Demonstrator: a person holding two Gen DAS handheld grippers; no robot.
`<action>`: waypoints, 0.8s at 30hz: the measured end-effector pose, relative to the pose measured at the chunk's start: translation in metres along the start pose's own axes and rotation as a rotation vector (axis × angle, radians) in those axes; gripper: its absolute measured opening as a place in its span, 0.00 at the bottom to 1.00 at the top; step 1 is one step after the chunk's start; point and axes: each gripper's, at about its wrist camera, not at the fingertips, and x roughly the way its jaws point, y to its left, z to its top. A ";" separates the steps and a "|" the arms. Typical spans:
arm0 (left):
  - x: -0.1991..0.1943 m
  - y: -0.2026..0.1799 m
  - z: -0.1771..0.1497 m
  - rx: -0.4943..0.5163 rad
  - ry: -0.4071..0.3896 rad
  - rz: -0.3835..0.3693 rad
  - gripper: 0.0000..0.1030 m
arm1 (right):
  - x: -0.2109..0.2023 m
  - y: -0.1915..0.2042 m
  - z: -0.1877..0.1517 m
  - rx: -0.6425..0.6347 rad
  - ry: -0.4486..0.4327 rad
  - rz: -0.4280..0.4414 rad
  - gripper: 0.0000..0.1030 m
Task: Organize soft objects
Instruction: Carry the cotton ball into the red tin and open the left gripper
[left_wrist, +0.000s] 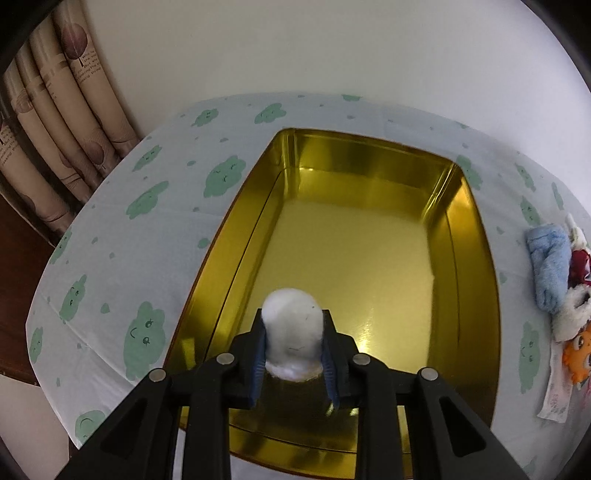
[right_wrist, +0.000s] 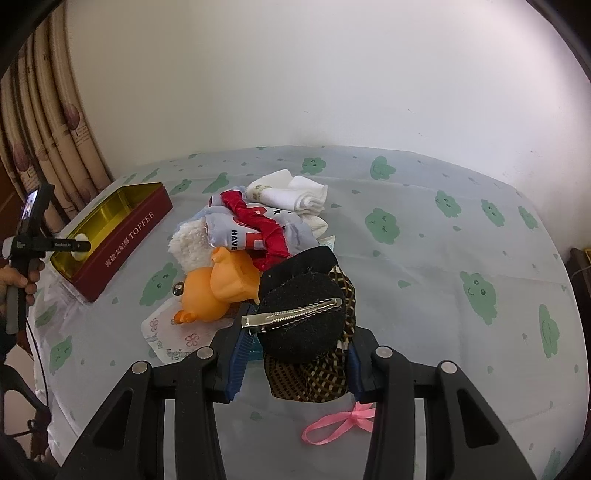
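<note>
Right tongs (right_wrist: 295, 363): blue-padded fingers closed on black felt hair bow with brown checked fabric and silver metal clip (right_wrist: 306, 325). Pink ribbon bow (right_wrist: 336, 424) on tabletop (right_wrist: 424, 258) beneath, cloth white with green cloud print. Pile ahead: orange plush toy (right_wrist: 218, 288), red-and-grey printed fabric (right_wrist: 258, 229), folded white cloths (right_wrist: 291, 194), fluffy white item (right_wrist: 188, 245). Far left: red rectangular toffee tin, gold inside (right_wrist: 122, 236); left tongs (right_wrist: 75, 246) over its near end holding white object.
</note>
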 end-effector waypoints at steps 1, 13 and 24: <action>0.001 -0.001 -0.001 0.004 -0.003 0.001 0.27 | 0.000 0.000 0.000 0.002 -0.001 -0.002 0.39; -0.010 0.002 -0.001 0.003 -0.020 -0.017 0.51 | -0.003 0.002 -0.001 0.001 -0.008 -0.026 0.39; -0.057 0.005 -0.015 -0.020 -0.169 0.019 0.51 | -0.024 0.019 0.020 -0.040 -0.055 -0.072 0.39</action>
